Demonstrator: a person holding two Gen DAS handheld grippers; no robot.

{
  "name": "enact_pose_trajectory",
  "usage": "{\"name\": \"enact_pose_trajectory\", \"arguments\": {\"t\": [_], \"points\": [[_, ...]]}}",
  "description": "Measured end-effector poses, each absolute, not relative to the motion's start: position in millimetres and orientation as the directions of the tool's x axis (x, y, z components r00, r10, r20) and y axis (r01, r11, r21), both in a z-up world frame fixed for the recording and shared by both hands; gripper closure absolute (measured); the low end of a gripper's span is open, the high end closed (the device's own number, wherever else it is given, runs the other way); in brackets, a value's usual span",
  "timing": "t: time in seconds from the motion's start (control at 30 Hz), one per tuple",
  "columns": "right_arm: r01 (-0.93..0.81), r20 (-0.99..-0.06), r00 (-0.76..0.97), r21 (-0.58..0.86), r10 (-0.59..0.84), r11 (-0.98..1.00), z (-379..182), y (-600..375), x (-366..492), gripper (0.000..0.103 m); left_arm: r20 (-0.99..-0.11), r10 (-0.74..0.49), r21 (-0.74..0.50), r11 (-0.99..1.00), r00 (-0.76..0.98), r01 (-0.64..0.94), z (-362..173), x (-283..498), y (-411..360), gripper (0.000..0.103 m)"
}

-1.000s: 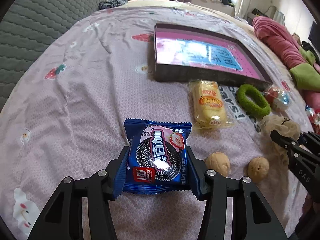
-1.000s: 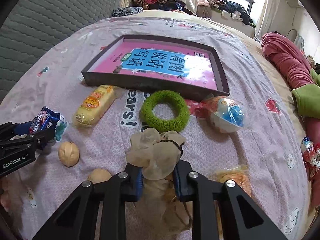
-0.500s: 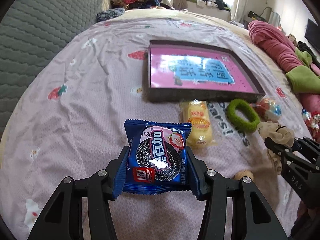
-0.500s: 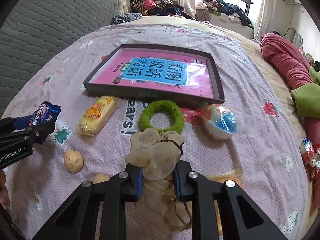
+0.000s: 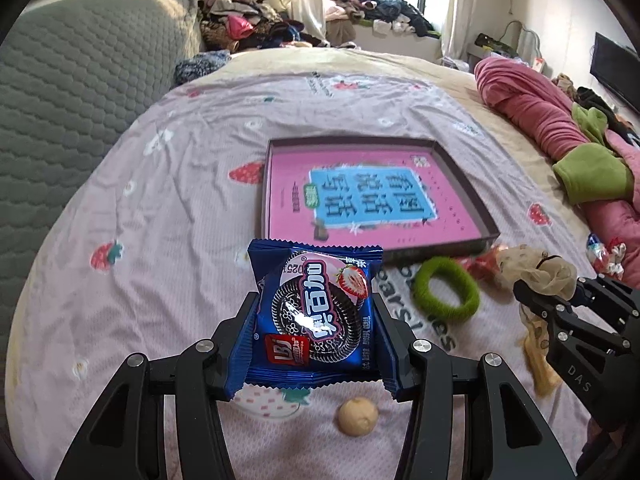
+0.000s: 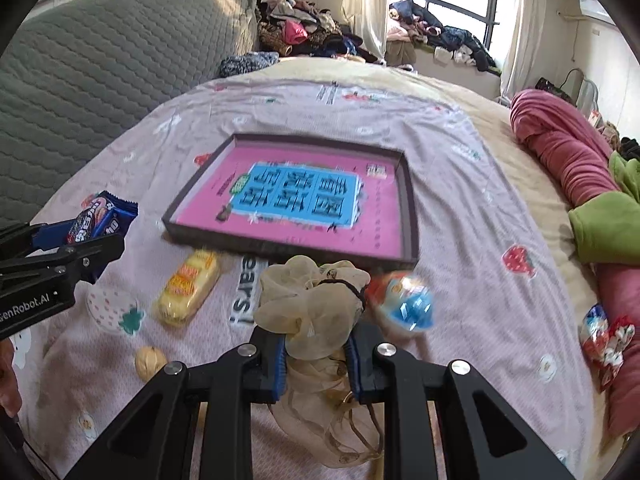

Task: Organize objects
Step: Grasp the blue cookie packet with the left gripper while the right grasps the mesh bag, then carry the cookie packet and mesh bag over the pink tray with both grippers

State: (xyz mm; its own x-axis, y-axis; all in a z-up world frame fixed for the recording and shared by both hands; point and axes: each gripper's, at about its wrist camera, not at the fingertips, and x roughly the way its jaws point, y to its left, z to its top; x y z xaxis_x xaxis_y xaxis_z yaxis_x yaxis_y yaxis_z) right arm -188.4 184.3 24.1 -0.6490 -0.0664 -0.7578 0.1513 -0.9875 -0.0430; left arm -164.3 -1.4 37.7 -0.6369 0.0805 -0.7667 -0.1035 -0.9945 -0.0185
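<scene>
Claws are both gripping: left claw is clamping the blue cookie packet, right claw is pinching the beige scrunchie, both hanging above the bed, needing level carrying over the tray.

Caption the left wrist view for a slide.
Left gripper holds a blue cookie packet above the bedspread, the pink-lined tray beyond.

A pink strawberry-print bedspread bears a dark tray, green ring, yellow snack pack and walnut.
</scene>
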Motion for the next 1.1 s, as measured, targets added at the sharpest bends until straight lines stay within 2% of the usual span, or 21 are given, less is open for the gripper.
{"name": "enact_pose_trajectory", "arguments": {"t": [0.63, 1.1], "points": [[0.16, -0.664, -0.745, -0.085, -0.064, -0.983, 96, 193, -246, 0.079, -0.697, 0.087, 0.009, -0.991, -0.712, -0.13, 101, -225, 27, 0.049], [0.158, -0.612, -0.785, -0.048, -0.096, -0.986, 126, 195, -306, 0.079, -0.668, 0.087, 0.021, -0.991, -0.739, -0.135, 116, -291, 42, 0.049]]}}
